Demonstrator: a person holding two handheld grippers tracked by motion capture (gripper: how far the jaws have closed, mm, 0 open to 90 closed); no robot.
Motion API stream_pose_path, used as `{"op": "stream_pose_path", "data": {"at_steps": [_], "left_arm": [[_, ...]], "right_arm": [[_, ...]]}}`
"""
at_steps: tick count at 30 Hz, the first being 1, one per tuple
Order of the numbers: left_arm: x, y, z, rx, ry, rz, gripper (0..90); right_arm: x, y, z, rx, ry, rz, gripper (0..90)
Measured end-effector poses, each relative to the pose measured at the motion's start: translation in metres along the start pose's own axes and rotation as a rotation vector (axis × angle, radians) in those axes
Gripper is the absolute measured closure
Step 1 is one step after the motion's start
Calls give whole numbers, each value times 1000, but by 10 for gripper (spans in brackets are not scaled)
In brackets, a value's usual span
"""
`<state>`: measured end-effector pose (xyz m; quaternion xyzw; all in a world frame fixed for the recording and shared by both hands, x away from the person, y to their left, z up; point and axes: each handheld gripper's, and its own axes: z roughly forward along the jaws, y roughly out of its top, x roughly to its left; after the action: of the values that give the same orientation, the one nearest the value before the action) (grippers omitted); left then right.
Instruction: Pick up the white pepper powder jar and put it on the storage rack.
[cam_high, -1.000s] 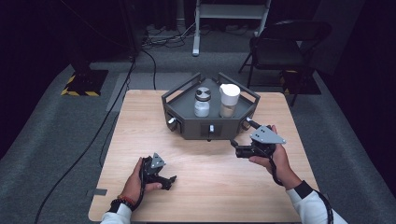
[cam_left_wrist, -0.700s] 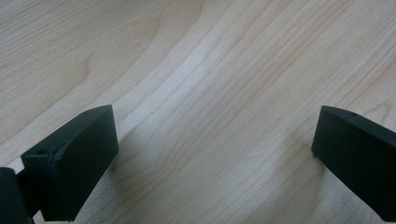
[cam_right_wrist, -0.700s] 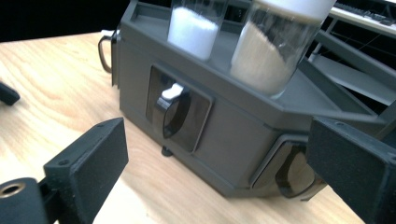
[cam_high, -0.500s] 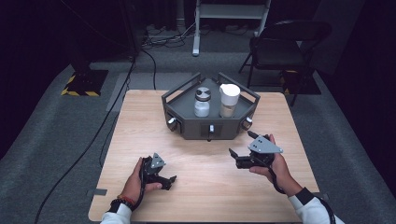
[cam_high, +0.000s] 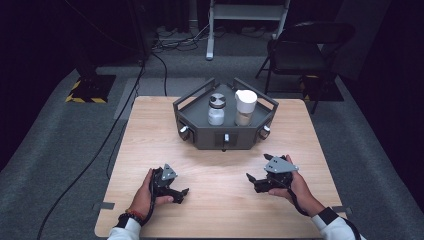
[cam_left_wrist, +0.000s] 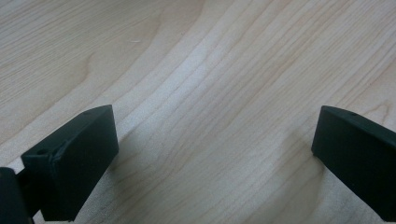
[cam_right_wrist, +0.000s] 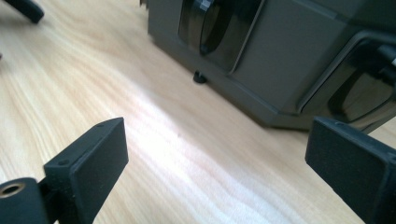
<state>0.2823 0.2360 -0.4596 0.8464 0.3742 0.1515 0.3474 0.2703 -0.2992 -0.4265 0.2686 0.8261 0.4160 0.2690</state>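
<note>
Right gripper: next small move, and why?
Probably lift the right gripper and ease it forward toward the tray. Its jaws are open with nothing between them, it sits low over the table, and the jar and white cup stand beyond it in the tray. The left gripper is open too, farther off.

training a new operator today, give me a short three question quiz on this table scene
1. True or false: the left tongs grip the clear glass jar with the metal lid.
2. Which stands to the right in the high view on the dark grey angular tray: that jar or the white-lidded container?
3. The right tongs are: A shut on a knob, B open over bare light wooden table, C inside the tray.

Key
1. False: they are open, jaws apart over bare wood.
2. The white-lidded container.
3. B.
</note>
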Motion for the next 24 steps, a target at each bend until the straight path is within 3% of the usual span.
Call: {"op": "stream_pose_path", "data": {"at_steps": [14,24], "left_arm": [[0,0,0,-2,1,-1,0],[-1,0,0,-1,2,-1,0]], "right_arm": [[-13,-12,1,104,21,41,55],[-25,-21,-1,193,61,37,55]]}}
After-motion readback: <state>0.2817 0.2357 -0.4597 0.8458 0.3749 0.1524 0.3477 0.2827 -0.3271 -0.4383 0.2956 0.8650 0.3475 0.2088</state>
